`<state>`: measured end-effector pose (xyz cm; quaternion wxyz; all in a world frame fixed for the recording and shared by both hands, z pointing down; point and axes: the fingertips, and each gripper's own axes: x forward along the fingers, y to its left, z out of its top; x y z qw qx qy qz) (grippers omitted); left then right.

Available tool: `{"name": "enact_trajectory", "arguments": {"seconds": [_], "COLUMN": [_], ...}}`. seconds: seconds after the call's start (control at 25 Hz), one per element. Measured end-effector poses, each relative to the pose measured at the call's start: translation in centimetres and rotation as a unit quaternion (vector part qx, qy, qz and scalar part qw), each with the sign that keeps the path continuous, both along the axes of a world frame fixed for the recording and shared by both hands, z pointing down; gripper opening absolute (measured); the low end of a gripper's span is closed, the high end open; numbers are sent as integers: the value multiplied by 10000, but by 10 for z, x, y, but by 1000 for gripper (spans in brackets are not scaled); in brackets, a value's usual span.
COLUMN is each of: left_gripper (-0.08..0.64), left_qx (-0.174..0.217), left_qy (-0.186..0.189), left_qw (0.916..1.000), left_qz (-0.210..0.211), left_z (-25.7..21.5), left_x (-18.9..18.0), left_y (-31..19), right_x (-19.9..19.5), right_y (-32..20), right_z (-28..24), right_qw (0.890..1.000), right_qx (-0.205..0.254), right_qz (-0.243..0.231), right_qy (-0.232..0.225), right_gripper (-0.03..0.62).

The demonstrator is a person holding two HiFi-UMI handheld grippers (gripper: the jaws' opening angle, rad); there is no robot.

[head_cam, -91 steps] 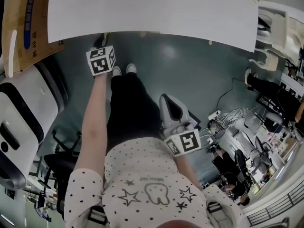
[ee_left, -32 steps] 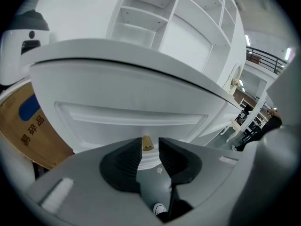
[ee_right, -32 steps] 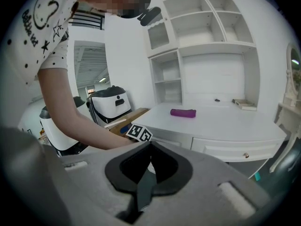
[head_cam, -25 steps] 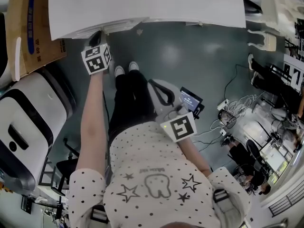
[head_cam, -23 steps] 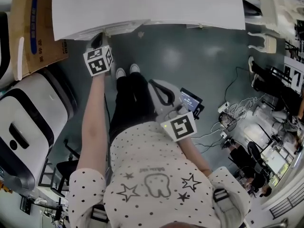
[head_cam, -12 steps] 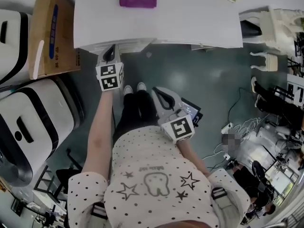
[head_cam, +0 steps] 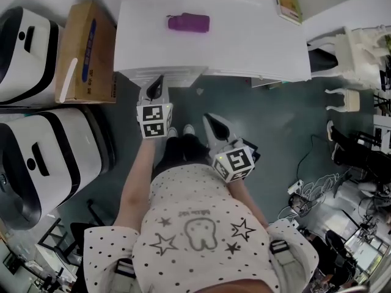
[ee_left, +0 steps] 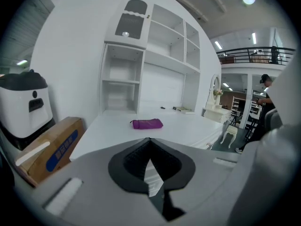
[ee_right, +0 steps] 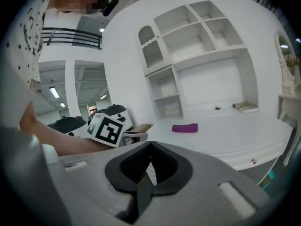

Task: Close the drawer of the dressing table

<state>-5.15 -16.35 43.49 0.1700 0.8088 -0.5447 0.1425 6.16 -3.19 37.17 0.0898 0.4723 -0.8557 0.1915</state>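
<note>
Hovering just before the drawer [head_cam: 174,76], left tongs [head_cam: 157,85] pressed together, empty; right tongs [head_cam: 209,119] likewise, farther back.

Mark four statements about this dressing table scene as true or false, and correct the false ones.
1. A purple fabric pouch lies on the white dressing table. True.
2. The left gripper has its fingers wide apart. False: they are together, with nothing between them.
3. A brown cardboard box stands beside the table, at its left in the head view. True.
4. The right gripper holds the pouch. False: its fingers are shut on nothing; the pouch lies on the table top.
</note>
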Motion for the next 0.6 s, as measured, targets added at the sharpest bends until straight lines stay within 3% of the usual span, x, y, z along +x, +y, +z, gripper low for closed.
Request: {"name": "enact_trajectory", "arguments": {"seconds": [0.36, 0.6], "left_gripper": [-5, -5], "left_qx": [721, 1313], "left_qy": [239, 96], "left_qw": [9971, 9913], "left_qz": [21, 13], "left_z": [-74, -115], "left_x": [5, -3], "left_y": [25, 44], "right_x": [-7, -9], "right_y": [1, -4], "right_z": [-14, -22], "right_qw": [9990, 9983], "right_qx": [306, 437], "right_qz": [-280, -323], "right_qy": [165, 193], "right_gripper": [-6, -6]}}
